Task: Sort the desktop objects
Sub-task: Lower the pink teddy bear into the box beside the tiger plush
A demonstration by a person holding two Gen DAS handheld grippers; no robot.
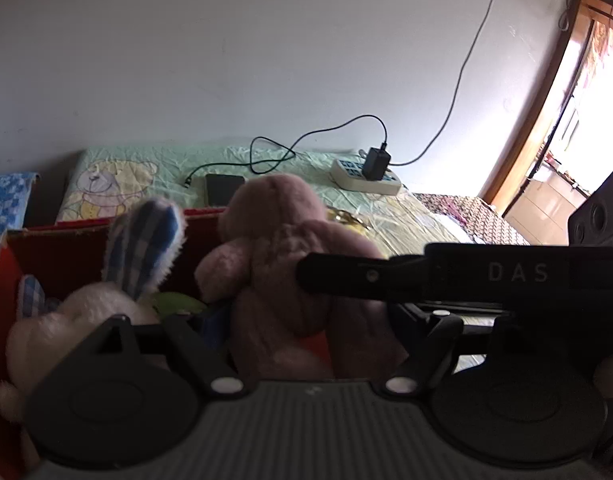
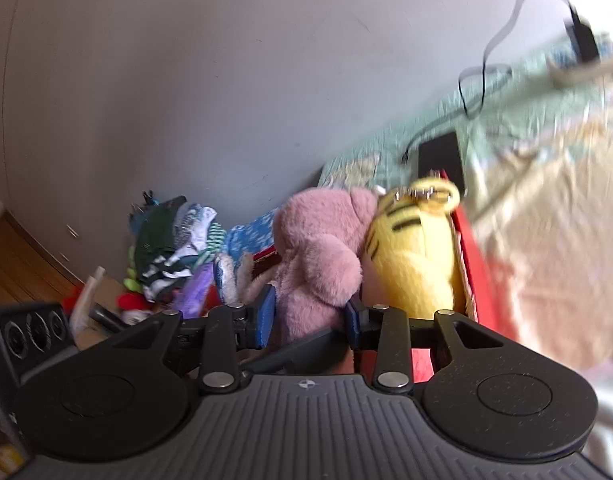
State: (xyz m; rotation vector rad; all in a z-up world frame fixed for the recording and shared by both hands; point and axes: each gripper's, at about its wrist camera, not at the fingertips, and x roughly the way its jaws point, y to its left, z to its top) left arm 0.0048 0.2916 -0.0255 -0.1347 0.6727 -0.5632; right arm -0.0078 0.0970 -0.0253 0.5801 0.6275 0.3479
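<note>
A pink teddy bear [image 1: 274,248] stands upright in a red box [image 1: 66,248]. My right gripper [image 2: 309,316] is shut on the pink teddy bear [image 2: 318,252], its blue pads [image 2: 266,314] pressing both sides of the body. A yellow striped tiger plush [image 2: 414,248] leans against the bear inside the red box [image 2: 476,272]. A white rabbit plush with blue checked ears [image 1: 142,248] sits in the box to the bear's left. My left gripper [image 1: 282,320] is open, its linkages spread wide around the bear's lower body. The right gripper's black finger [image 1: 386,276] crosses in from the right.
The box rests on a bed with a green printed sheet [image 1: 166,168]. A black flat device [image 1: 222,192], a cable and a power strip with a charger [image 1: 366,176] lie behind it. A heap of clothes and toys [image 2: 174,240] lies by the wall. A doorway [image 1: 566,120] opens at right.
</note>
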